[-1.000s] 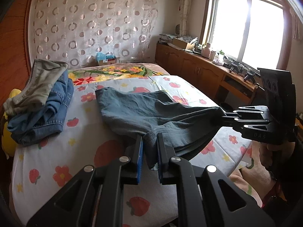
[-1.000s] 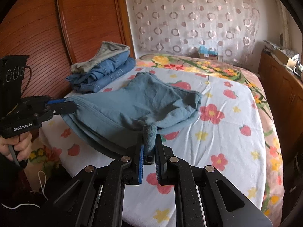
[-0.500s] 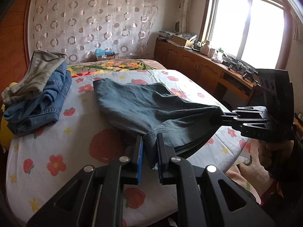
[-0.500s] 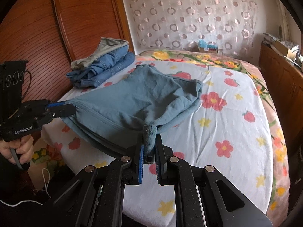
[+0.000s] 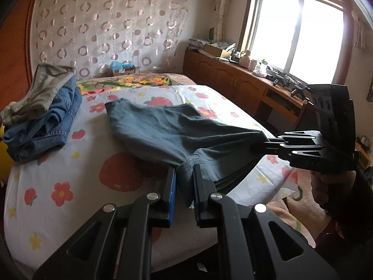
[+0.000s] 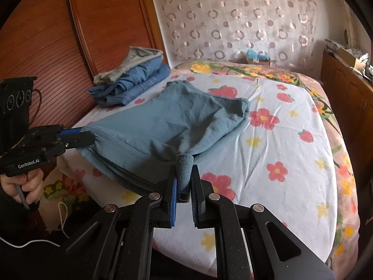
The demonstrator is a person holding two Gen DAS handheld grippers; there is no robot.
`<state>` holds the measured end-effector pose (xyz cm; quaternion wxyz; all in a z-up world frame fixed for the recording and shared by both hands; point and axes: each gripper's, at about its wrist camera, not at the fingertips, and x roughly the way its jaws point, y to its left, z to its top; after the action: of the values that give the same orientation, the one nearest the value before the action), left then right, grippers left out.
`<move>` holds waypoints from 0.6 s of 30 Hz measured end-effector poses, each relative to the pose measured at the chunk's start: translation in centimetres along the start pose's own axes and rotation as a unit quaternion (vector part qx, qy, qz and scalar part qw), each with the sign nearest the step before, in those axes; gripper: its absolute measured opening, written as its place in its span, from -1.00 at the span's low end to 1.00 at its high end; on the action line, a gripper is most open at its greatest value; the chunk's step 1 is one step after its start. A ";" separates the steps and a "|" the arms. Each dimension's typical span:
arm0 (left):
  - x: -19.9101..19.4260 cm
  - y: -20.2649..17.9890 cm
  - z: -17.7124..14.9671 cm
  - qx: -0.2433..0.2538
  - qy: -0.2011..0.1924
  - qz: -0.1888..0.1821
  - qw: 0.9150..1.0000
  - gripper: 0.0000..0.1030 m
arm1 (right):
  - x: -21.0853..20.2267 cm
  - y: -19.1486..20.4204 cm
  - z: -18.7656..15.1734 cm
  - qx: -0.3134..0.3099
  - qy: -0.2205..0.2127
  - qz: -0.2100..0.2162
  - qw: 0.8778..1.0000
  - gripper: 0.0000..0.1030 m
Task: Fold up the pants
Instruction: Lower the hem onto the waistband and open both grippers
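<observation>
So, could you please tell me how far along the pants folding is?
Done: a stack of folded jeans sits by the headboard. In hand: the left gripper and the right gripper each pinch one end of the teal pants, whose far part rests on the bed. Left: finishing the folds and stacking them.

"GenRobot.AI" on left tool (image 6: pixel 87 138)

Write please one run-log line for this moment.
left claw: shut on teal pants | right claw: shut on same pants | near edge lifted, far end on bed | folded stack: untouched
</observation>
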<state>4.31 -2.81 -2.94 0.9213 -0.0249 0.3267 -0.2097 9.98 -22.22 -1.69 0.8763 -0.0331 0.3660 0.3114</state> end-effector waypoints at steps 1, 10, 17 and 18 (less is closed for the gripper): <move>-0.3 -0.2 0.1 0.002 -0.002 -0.002 1.000 -0.81 | -0.4 0.1 0.0 0.001 -0.003 0.001 1.000 -0.86; -2.4 -1.4 0.2 0.014 -0.015 -0.015 1.000 -0.81 | -3.4 1.1 -0.8 -0.008 -0.015 0.009 1.000 -0.86; -3.8 -2.2 0.4 0.025 -0.024 -0.022 0.999 -0.81 | -5.3 1.4 -0.9 -0.008 -0.026 0.014 1.000 -0.86; -3.9 -2.2 0.4 0.025 -0.024 -0.024 0.999 -0.81 | -5.5 1.5 -0.9 -0.008 -0.028 0.015 0.999 -0.86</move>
<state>1.00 -3.26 0.05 0.9240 -0.0143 0.2982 -0.2389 5.57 -24.14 1.56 0.8813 -0.0258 0.3389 0.3283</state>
